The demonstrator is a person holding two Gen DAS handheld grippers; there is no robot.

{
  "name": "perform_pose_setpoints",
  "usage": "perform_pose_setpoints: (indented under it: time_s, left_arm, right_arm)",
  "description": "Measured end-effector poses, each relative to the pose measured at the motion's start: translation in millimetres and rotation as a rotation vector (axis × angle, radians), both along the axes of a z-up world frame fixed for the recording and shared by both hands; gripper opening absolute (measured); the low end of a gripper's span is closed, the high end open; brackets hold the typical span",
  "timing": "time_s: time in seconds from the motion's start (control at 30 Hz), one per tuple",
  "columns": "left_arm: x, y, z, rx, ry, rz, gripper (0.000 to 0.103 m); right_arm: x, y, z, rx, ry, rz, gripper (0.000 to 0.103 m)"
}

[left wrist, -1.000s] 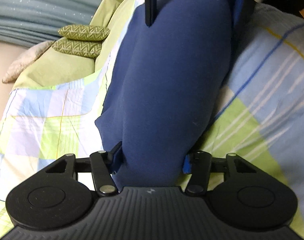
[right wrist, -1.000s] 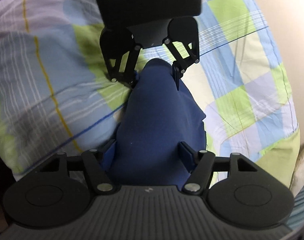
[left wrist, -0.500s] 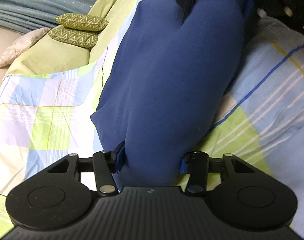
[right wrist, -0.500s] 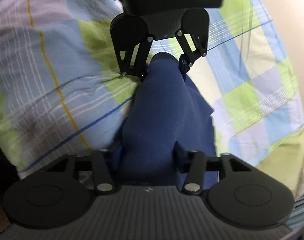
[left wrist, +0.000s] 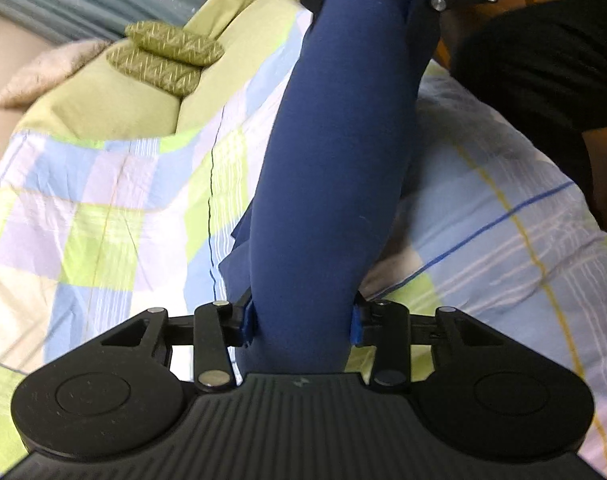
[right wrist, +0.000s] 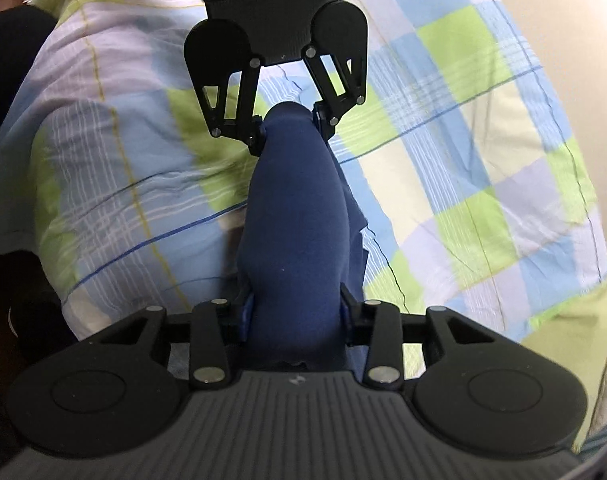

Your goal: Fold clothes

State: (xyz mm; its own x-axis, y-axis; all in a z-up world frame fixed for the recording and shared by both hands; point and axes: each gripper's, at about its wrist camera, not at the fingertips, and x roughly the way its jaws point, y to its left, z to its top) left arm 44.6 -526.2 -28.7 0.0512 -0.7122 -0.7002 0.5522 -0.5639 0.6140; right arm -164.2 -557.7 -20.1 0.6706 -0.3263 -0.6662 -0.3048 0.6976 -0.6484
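I see the checked bedspread [left wrist: 115, 216] filling most of both views, with two green patterned cushions [left wrist: 163, 56] stacked near its far edge. Above it my navy garment [left wrist: 335, 168] hangs bunched into a thick roll, stretched between both claws and lifted off the bedding. My left gripper [left wrist: 301, 322] pinches one end, its jaws closing further on the cloth between the blue pads. My right gripper [right wrist: 293, 314] clamps the other end, pads pressed into the fabric.
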Motion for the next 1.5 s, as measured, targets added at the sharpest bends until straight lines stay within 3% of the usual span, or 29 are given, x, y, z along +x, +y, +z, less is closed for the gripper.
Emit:
perform_pose_setpoints:
  time_s: [0.07,0.2,0.33,0.37,0.43,0.5,0.53,0.6,0.7,0.73,0.8,0.93,1.07,1.13,1.27,1.37,1.47,1.5]
  left_arm:
    - [11.9,-3.3,13.5,-0.017,0.021,0.037,0.046]
    - [35.4,-2.6,66.3,-0.131,-0.034,0.169,0.046]
    - [40.9,26.8,98.6,-0.220,-0.133,0.315,0.046]
    - [33.2,43.7,94.9,-0.212,-0.184,0.362,0.047]
    - [19.0,67.0,79.2,-0.183,-0.234,0.411,0.047]
    - [-12.6,106.0,37.0,-0.073,-0.239,0.426,0.047]
    - [-19.2,115.3,25.8,-0.042,-0.225,0.432,0.047]
    - [-40.0,144.7,-23.9,0.091,-0.110,0.446,0.049]
    - [-56.5,163.3,-56.1,0.073,-0.144,0.459,0.051]
    - [-59.9,167.3,-56.6,0.048,-0.143,0.479,0.055]
    - [-58.5,173.9,-45.2,0.015,-0.076,0.536,0.058]
    - [-40.2,201.0,-4.3,0.000,0.123,0.597,0.058]
    - [1.5,196.9,46.5,-0.125,0.387,0.744,0.058]
    - [33.7,185.3,60.9,-0.202,0.516,0.835,0.059]
    - [91.6,169.3,50.7,-0.218,0.744,0.983,0.058]
    - [144.6,135.9,15.1,-0.145,0.871,1.089,0.056]
    - [173.6,124.4,-12.7,-0.080,0.969,1.120,0.055]
    - [177.2,125.4,-18.3,-0.073,1.018,1.112,0.041]
  right_arm:
    - [7.4,-8.6,13.6,-0.011,-0.010,0.023,0.034]
    - [28.6,-28.4,58.6,-0.075,-0.078,0.088,0.034]
    - [43.0,-29.7,78.7,-0.185,-0.237,0.204,0.034]
    - [43.8,-27.2,74.8,-0.200,-0.296,0.252,0.034]
    - [41.7,-22.0,59.8,-0.189,-0.323,0.308,0.034]
    - [34.8,-9.1,24.7,-0.136,-0.302,0.382,0.034]
    - [28.9,-2.1,6.9,-0.094,-0.266,0.404,0.034]
    - [16.3,11.8,-28.8,-0.020,-0.195,0.446,0.035]
    - [-6.5,31.7,-78.2,0.000,-0.106,0.494,0.037]
    - [-11.4,34.4,-81.1,0.005,-0.114,0.489,0.040]
    - [-26.4,35.5,-80.1,0.048,-0.143,0.448,0.041]
    - [-45.3,8.4,-47.2,0.237,-0.207,0.309,0.041]
    - [-52.1,-38.4,-18.1,0.517,-0.331,0.100,0.043]
    - [-47.9,-59.4,-10.9,0.645,-0.384,0.017,0.050]
    - [-10.5,-101.7,-17.0,1.012,-0.424,-0.192,0.053]
    - [13.1,-118.8,-25.8,1.139,-0.405,-0.266,0.053]
    - [44.4,-132.0,-49.3,1.238,-0.362,-0.348,0.053]
    - [49.0,-134.3,-58.7,1.253,-0.349,-0.359,0.053]
